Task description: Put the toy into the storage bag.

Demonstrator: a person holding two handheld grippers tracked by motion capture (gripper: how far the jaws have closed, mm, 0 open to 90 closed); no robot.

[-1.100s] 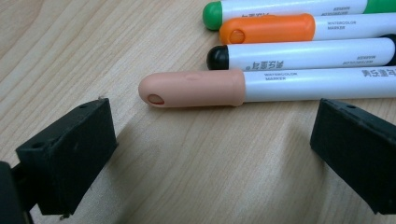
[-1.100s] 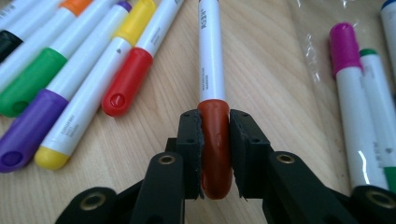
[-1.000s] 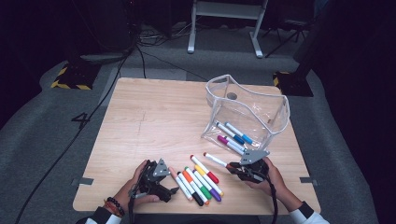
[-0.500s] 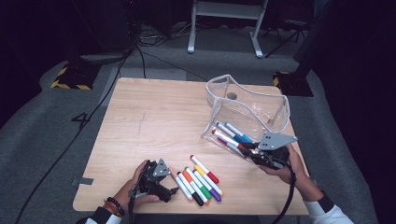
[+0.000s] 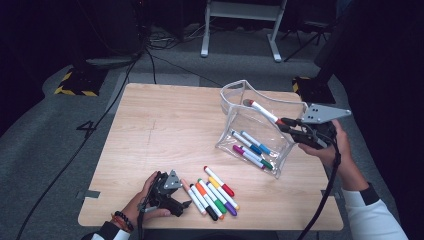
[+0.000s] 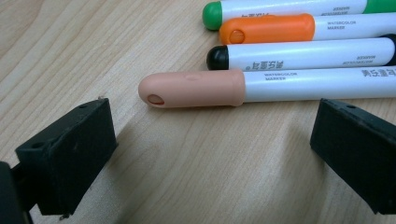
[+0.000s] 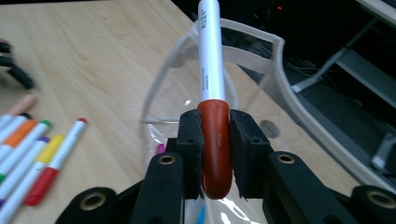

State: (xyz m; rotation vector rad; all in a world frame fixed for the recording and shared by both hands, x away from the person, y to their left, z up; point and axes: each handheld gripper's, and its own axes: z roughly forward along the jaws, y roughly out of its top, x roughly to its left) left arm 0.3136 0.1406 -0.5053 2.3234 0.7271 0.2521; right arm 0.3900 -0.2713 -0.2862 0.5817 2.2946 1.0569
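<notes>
White-barrelled marker with brick-red cap, cap clamped between right gripper jaws, barrel angled over clear pouch opening, right hand raised at table's right edge, left gripper jaws wide, resting beside peach-capped marker.

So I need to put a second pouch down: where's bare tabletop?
The table is bare across its left and far-left parts, left of the clear pouch. It's crowded near the front edge at the loose markers, and the pouch fills the right.
</notes>
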